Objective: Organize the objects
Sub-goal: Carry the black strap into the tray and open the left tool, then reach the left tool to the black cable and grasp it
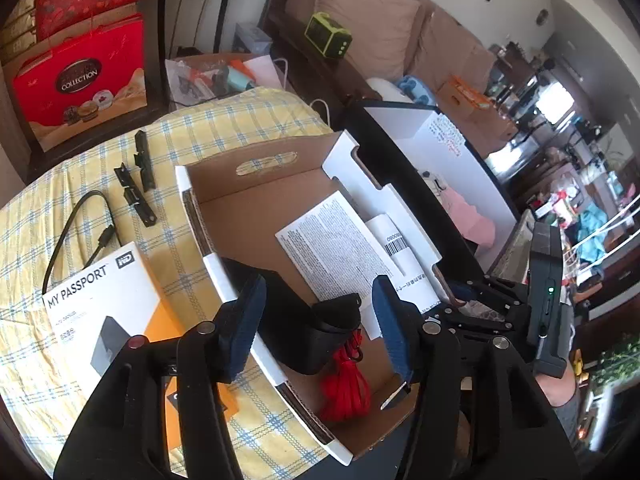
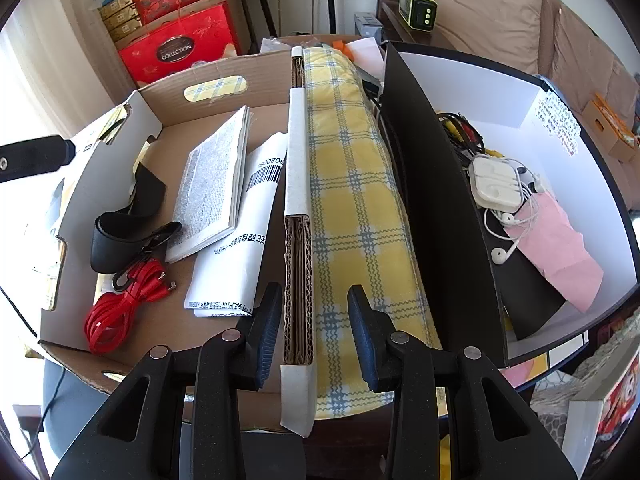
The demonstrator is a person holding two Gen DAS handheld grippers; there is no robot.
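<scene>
Left claw (image 1: 316, 328): fingers apart, empty, above cardboard box (image 1: 256, 188); black pouch (image 1: 296, 332) between them, red cable (image 1: 344, 384) at 5 o'clock. Right claw (image 2: 314, 336): apart, astride box wall (image 2: 298, 216).

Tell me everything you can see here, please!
checked cloth: one, yellow, under everything
cardboard box: one, brown, on cloth
red cable: one, red, inside cardboard box
pouch: one, black, beside red cable
booklet: one, white, inside cardboard box
My Passport box: one, white-orange, on cloth
black cable: one, black, on cloth
second box: one, black outside, white inside, beside cardboard box
earphones: one set, white, in second box
left gripper: one, black, open above pouch
right gripper: one, black, open astride cardboard wall
</scene>
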